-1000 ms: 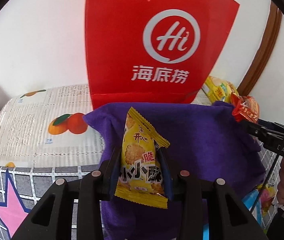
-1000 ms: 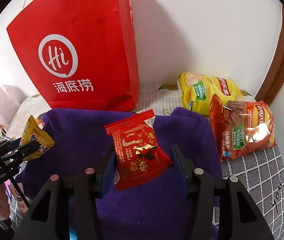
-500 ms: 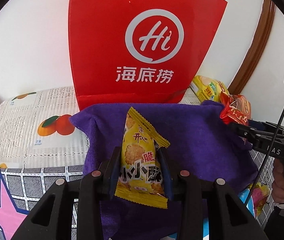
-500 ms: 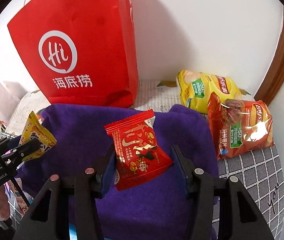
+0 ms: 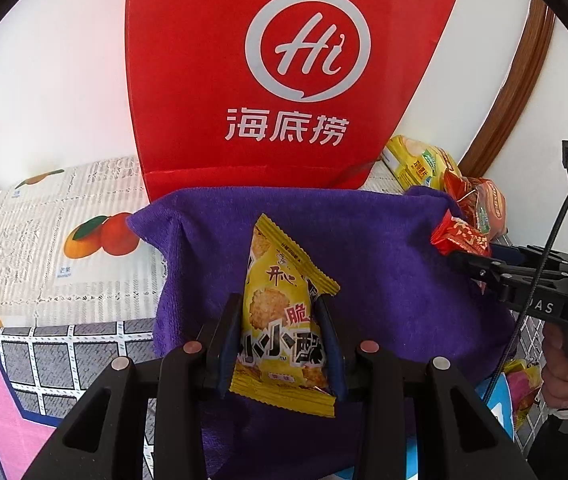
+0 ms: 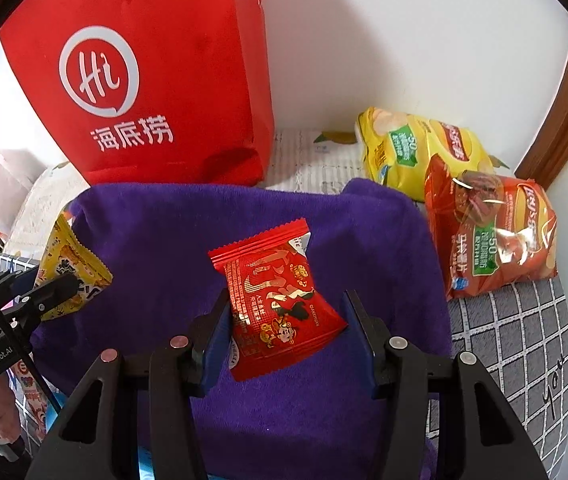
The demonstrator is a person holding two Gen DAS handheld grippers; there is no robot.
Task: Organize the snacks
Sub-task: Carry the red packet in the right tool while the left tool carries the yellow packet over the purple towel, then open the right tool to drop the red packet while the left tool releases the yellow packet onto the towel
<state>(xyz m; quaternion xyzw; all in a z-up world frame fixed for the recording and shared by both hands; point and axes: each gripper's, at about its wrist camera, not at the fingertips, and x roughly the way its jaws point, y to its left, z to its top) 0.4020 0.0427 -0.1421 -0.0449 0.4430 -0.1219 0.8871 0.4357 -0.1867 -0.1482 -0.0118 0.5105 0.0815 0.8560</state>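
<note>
Above the purple towel (image 5: pixel 384 264), the left gripper (image 5: pixel 280 332) pinches a yellow cracker packet (image 5: pixel 280 320) and the right gripper (image 6: pixel 286 320) pinches a red packet (image 6: pixel 280 304), both lifted clear of the cloth. I judge this the carrying step: each snack likely goes into the red bag (image 5: pixel 284 72) standing at the towel's far edge, which calls for raising both over its rim before letting go. Two chip bags (image 6: pixel 488 232) lie at the far right corner. A fruit-print cloth (image 5: pixel 56 248) and grid-pattern cover (image 6: pixel 524 340) lie under everything, against a white wall (image 6: pixel 404 40).
</note>
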